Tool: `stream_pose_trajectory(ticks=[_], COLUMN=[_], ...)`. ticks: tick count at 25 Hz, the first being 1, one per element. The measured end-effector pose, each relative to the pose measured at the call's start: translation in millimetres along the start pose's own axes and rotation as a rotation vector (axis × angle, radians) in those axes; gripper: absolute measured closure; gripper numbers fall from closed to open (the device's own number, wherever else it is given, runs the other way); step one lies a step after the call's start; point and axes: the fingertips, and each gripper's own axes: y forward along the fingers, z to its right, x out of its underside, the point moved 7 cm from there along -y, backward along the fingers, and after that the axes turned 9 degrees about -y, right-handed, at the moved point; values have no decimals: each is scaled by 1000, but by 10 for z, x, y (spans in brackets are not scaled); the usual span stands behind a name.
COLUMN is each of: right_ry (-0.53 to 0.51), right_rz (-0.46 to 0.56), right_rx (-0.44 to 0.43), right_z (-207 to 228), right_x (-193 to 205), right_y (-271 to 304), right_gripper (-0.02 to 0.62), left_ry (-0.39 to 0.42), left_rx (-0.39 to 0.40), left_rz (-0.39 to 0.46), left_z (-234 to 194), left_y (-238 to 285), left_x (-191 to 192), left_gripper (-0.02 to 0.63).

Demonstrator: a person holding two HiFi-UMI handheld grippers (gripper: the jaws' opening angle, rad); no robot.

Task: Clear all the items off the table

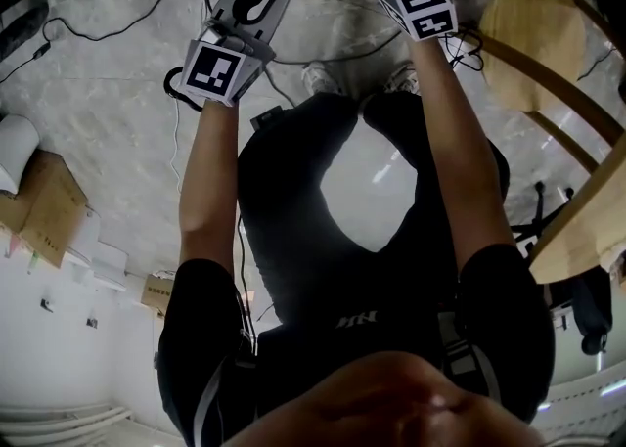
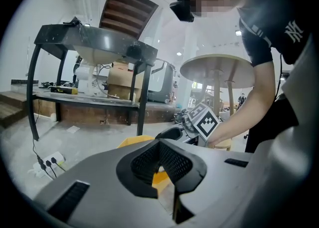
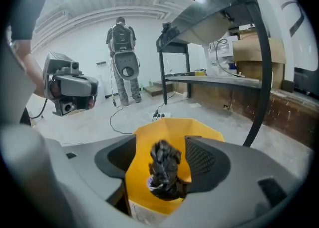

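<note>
The yellow bin [image 3: 172, 137] gapes open under the right claw [image 3: 160, 156], though a dark crumpled wad [image 3: 162, 172] between its spread jaws fills part of the mouth. A black stand's curved leg [image 3: 268, 90] rises just right of the bin; a wooden chair [image 1: 533, 29] flanks that arm. A power strip [image 3: 160, 115] lies on the otherwise bare floor [image 3: 199, 110] beyond.

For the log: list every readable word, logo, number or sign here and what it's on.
"NY": white logo on the person's black sleeve.
Markers on left cube and right cube: black-and-white patterns, no letters.
Too blurred to read: bin label, waist print.
</note>
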Motion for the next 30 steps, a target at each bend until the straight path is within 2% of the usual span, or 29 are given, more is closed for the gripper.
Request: stream_pose_trajectory(ticks=[4, 7, 10, 11, 14, 17, 20, 23, 27, 30], right_ry=[20, 22, 6, -1, -25, -44, -65, -87, -120, -122], right_rz=[0, 8, 37, 50, 108, 190, 252, 281, 290, 305], right_rx=[8, -6, -14, -19, -34, -22, 6, 41, 88, 111], right_z=[-16, -108, -168, -174, -215, -239, -214, -130, 33, 58], right_x=[-133, -447, -993, -1223, -1953, -2673, -3371, -3863, -4359, -4550], right_y=[-188, -366, -699, -828, -1234, -1729, -2266, -2837, -3534, -3960], right_gripper=[281, 281, 337, 402, 479, 572, 581, 591, 591, 591], left_ry=[-7, -13, 1, 5, 11, 53, 68, 82, 65, 96], left_rx=[10, 17, 27, 28, 24, 27, 25, 51, 84, 105], left_rz=[-4, -1, 14, 27, 62, 89, 124, 137, 155, 126], left_z=[174, 315, 493, 543, 696, 919, 1148, 1518, 1849, 2066], left_y=[-38, -140, -293, -349, -538, -761, -1019, -1229, -1403, -1447], left_x=[-119, -402, -917, -1132, -1769, -2416, -3071, -3613, -4254, -4508], left_gripper=[594, 594, 594, 594, 594, 594, 594, 594, 594, 594])
